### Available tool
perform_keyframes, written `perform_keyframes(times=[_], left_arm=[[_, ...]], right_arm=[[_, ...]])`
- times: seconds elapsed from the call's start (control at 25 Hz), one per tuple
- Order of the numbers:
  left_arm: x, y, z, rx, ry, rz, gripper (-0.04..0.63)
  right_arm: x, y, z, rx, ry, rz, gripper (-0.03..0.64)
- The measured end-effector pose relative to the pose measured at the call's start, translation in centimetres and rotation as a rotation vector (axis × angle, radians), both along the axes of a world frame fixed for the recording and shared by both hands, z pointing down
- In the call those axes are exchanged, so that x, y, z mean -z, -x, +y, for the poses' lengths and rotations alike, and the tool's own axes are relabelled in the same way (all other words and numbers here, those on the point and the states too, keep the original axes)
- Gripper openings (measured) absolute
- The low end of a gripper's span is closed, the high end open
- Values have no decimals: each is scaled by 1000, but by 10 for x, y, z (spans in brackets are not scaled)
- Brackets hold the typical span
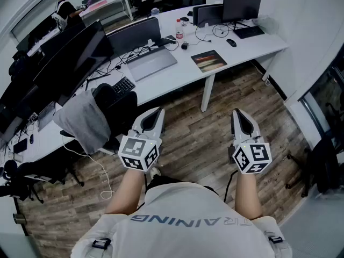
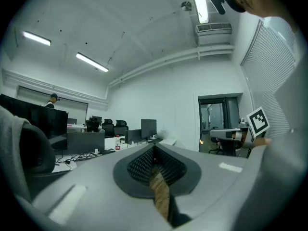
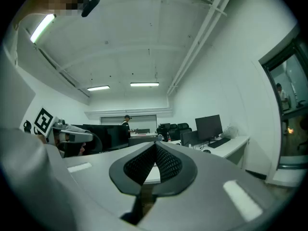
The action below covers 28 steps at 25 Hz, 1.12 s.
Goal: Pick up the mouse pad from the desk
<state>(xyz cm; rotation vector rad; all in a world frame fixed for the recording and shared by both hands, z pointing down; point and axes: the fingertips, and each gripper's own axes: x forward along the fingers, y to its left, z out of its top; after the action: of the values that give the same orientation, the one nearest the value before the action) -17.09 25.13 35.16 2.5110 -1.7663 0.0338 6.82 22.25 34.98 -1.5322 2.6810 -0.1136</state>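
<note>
The left gripper [image 1: 157, 113] and the right gripper [image 1: 238, 115] hang above the wooden floor [image 1: 188, 144], short of the desk. Each has its jaws pressed together at the tips, with nothing between them. To their left stands a chair [image 1: 106, 97] draped with a grey garment [image 1: 83, 120]. Beyond, the mouse pad [image 1: 208, 60] lies flat by the front edge of the white desk [image 1: 184, 71], just right of a laptop [image 1: 151, 63]. A keyboard [image 1: 249, 31] and a monitor [image 1: 242, 4] sit toward the desk's far right corner.
</note>
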Motion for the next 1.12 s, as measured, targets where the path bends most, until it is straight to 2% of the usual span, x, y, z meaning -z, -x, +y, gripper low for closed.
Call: perform_keyframes(times=[0.56, 0.92, 1.12], left_arm=[[-4, 0, 9, 11, 20, -1, 3], [7, -13, 3, -4, 6, -27, 3], [7, -27, -6, -23, 6, -17, 3]], right_arm=[[-5, -2, 3, 25, 13, 7, 12], [1, -14, -9, -9, 4, -30, 12], [-8, -38, -14, -52, 29, -35, 12]])
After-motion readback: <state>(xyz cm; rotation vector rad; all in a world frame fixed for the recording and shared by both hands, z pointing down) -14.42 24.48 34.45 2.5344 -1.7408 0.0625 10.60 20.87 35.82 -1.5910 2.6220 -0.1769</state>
